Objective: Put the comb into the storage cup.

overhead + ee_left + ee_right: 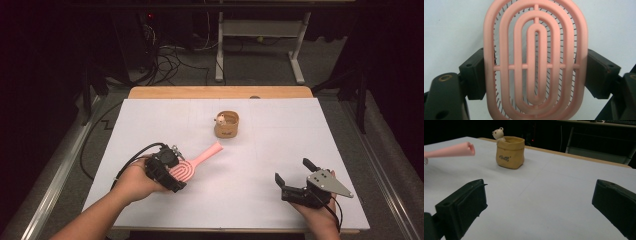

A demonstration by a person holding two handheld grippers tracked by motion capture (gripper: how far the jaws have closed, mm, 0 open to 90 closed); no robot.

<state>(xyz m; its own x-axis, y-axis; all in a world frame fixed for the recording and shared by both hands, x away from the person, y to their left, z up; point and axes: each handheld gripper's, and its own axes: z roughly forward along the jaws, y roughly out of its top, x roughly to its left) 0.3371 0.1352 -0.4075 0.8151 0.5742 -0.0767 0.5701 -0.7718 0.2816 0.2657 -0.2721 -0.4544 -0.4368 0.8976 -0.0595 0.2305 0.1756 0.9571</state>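
Now: tan pot (226, 125) with small bear figure (220, 118) on rim stands at 12 o'clock on white table (260, 165), well apart from both grippers; nothing between. Pink brush (192, 163), plastic, oval head of concentric slotted rings, thin bristles beneath, handle pointing toward 2 o'clock. Left gripper (172, 172) at 8 o'clock, jaws clamped on brush head's edges. Right gripper (295, 175) at 4 o'clock, jaws wide apart, empty.
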